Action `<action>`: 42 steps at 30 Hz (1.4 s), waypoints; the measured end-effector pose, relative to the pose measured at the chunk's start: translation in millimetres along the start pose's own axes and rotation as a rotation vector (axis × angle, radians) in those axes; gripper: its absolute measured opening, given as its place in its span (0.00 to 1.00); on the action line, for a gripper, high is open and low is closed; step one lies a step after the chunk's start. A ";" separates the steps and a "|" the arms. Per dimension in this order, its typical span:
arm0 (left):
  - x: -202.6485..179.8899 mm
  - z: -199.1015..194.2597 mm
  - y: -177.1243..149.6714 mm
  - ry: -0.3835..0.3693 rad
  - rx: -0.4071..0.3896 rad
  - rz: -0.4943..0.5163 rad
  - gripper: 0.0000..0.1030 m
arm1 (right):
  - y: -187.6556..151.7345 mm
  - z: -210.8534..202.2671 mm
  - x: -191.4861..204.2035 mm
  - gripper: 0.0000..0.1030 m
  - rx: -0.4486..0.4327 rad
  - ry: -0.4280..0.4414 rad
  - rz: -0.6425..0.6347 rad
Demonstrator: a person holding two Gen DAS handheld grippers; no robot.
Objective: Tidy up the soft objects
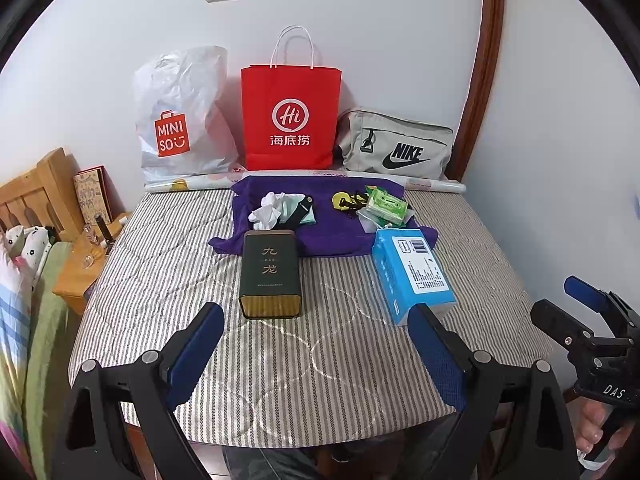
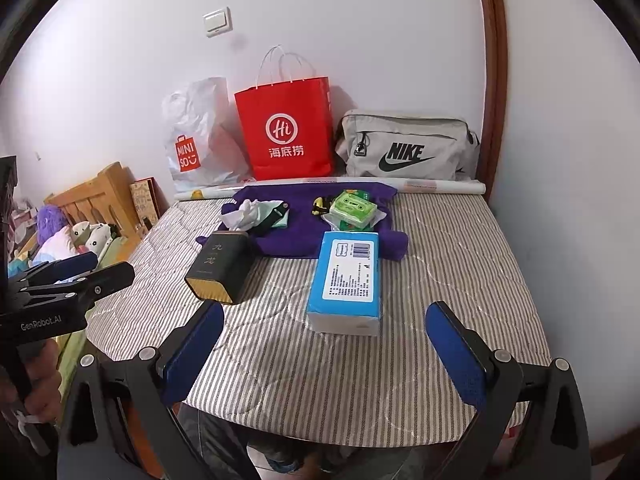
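**A:** so where are we at? Left gripper [image 1: 316,344] has its jaws spread wide with nothing between them, hovering over the near part of the striped table [image 1: 168,280]. Going left to right ahead of those jaws: the dark tin [image 1: 271,276] lies straight ahead, just left of centre, and the blue tissue pack [image 1: 412,272] sits right by the right finger's tip, not touching as far as we can tell.

**B:** same on our right gripper [image 2: 324,340], jaws wide apart and empty. From here the tin [image 2: 220,268] is just past the left finger and the tissue pack [image 2: 346,280] is dead centre between the jaws, a bit ahead of the tips.

**A:** and the soft stuff is all further out. Purple cloth [image 1: 320,236] is spread behind the tin, with the white socks [image 1: 272,210] on its left part and the green packets [image 1: 386,206] on its right.

**B:** then along the wall, well beyond the jaws: Miniso bag [image 1: 180,120], red bag [image 1: 290,116], Nike bag [image 1: 396,148]. A paper roll [image 1: 436,187] lies in front of them, touching the cloth's far edge.
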State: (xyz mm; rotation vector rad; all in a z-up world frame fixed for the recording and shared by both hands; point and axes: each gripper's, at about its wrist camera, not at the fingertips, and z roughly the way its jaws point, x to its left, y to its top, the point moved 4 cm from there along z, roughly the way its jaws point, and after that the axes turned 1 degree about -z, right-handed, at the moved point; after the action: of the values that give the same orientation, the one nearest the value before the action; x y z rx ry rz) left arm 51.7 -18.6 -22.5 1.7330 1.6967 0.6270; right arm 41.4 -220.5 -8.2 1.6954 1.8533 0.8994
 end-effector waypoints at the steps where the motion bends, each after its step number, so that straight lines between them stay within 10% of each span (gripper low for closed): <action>1: -0.1 0.0 0.1 0.000 0.000 -0.001 0.90 | 0.1 -0.3 0.3 0.97 -0.001 0.000 -0.001; 42: -1.8 -0.2 -0.4 -0.004 -0.004 0.004 0.90 | 3.4 -4.0 0.8 0.97 -0.009 0.002 -0.004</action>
State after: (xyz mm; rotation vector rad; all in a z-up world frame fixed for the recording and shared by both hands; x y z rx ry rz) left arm 51.2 -20.3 -22.5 1.7338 1.6884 0.6276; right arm 40.7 -220.2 -3.0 1.6858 1.8507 0.9073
